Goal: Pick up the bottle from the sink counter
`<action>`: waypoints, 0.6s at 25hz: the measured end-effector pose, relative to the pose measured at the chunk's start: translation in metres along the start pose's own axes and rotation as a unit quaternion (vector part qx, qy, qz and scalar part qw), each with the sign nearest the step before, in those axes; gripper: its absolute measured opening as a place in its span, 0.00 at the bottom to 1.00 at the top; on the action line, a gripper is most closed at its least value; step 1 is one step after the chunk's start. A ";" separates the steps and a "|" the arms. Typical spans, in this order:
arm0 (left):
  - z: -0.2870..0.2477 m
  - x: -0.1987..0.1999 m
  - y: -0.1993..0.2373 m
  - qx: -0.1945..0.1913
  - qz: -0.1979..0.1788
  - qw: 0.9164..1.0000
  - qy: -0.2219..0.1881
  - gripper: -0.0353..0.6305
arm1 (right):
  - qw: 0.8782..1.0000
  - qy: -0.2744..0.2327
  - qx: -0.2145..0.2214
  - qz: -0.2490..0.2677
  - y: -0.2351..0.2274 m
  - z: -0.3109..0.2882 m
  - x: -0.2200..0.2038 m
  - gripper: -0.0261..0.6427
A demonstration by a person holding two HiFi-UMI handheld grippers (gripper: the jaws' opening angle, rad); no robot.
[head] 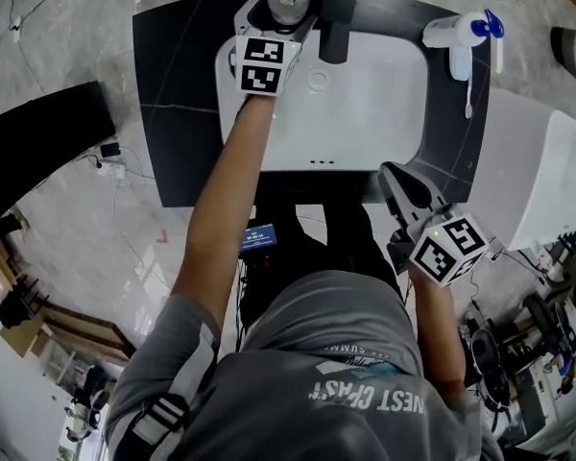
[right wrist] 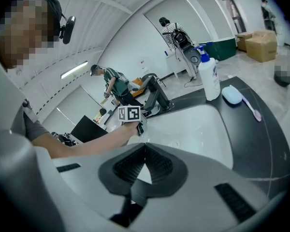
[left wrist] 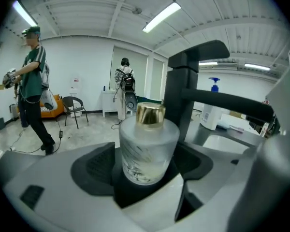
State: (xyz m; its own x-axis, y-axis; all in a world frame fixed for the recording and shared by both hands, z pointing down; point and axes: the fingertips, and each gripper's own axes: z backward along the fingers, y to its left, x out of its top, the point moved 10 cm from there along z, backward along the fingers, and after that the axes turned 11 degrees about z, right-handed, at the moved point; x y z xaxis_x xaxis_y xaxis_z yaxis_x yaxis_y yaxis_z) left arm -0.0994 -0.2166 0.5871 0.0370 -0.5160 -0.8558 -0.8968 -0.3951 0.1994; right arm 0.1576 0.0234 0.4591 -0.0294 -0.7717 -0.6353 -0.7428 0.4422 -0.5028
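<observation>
Bottle [left wrist: 147,144] | gold cap [left wrist: 150,114], label [left wrist: 134,159] unreadable | between left hand-held gripper [left wrist: 147,164], jaws parted

The bottle [left wrist: 147,146] is squat and round, of frosted clear glass with a shiny gold cap and dark print that is too blurred to read. It stands upright on the dark sink counter [head: 182,94], seemingly at the back left corner of the white basin [head: 365,104], just beside the black tap [left wrist: 183,95].

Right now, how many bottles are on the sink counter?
2: a frosted gold-capped bottle left of the faucet, and a white pump bottle back right on the counter.
</observation>
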 end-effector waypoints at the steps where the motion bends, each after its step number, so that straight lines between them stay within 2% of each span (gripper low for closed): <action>1: 0.000 0.002 -0.001 0.004 -0.002 1.000 0.001 0.61 | 1.000 0.001 0.000 -0.001 -0.001 0.000 0.000 0.04; 8: -0.005 0.017 -0.003 0.016 -0.016 1.000 0.011 0.62 | 1.000 0.003 -0.002 -0.007 -0.005 0.003 -0.006 0.04; 12: -0.006 0.018 -0.003 -0.002 -0.039 0.999 0.010 0.55 | 1.000 0.003 -0.001 -0.006 -0.006 0.004 -0.007 0.04; 15: -0.006 0.017 -0.003 -0.012 -0.050 0.999 0.003 0.55 | 1.000 0.004 -0.001 -0.006 -0.007 0.005 -0.009 0.04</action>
State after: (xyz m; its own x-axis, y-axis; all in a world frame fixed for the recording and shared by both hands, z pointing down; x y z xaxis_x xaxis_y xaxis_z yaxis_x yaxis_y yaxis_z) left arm -0.0931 -0.2289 0.5746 0.1281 -0.4773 -0.8694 -0.8779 -0.4625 0.1245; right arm 0.1662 0.0295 0.4651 -0.0255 -0.7805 -0.6247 -0.7447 0.4317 -0.5090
